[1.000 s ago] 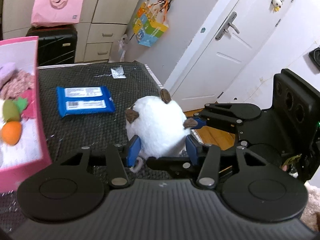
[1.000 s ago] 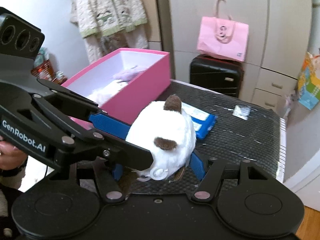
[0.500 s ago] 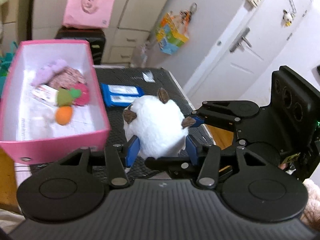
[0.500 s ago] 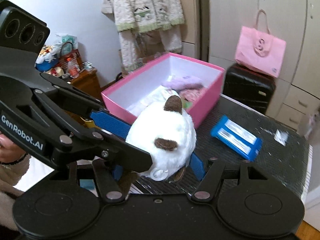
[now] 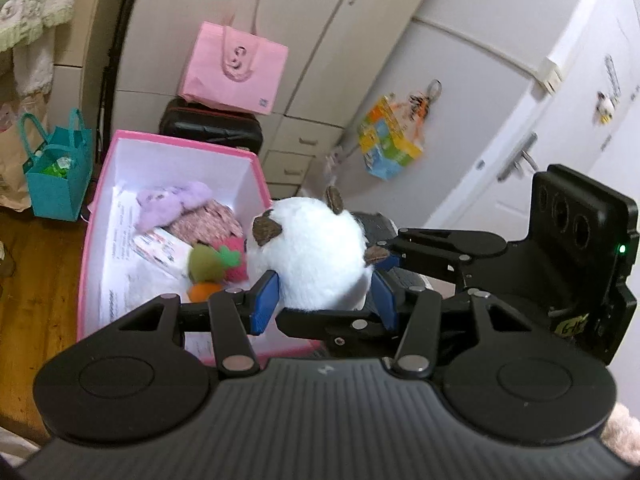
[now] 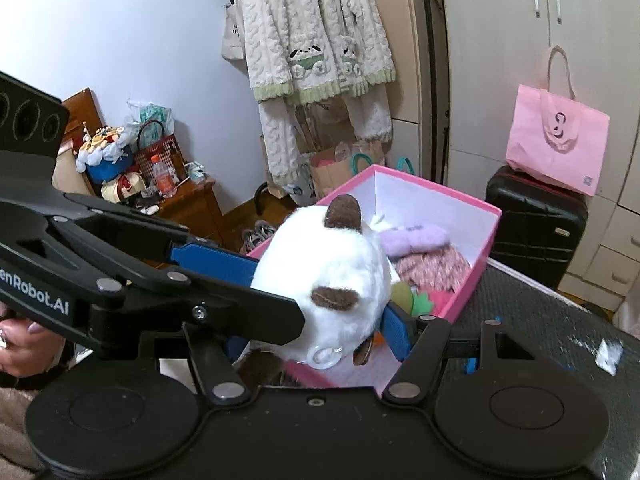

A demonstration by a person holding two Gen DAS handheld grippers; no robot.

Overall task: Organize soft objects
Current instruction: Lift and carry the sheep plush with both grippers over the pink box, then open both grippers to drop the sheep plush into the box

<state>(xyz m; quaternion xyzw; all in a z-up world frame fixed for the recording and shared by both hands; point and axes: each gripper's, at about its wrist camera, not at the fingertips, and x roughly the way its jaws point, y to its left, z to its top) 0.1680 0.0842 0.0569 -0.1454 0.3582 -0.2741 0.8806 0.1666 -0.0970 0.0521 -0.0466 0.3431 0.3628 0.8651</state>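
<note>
Now the white plush toy [image 5: 316,252] is clenched between both grippers' fingers [image 5: 264,300], held just above the pink box's [image 5: 90,240] near right edge.

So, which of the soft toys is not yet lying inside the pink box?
The white plush toy with brown ears: both grippers hold it above the pink box, while the purple plush and carrot toy lie inside.

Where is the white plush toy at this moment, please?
The white plush toy is off the table, gripped between both tongs, left and right, at the near corner of the open pink box.
</note>
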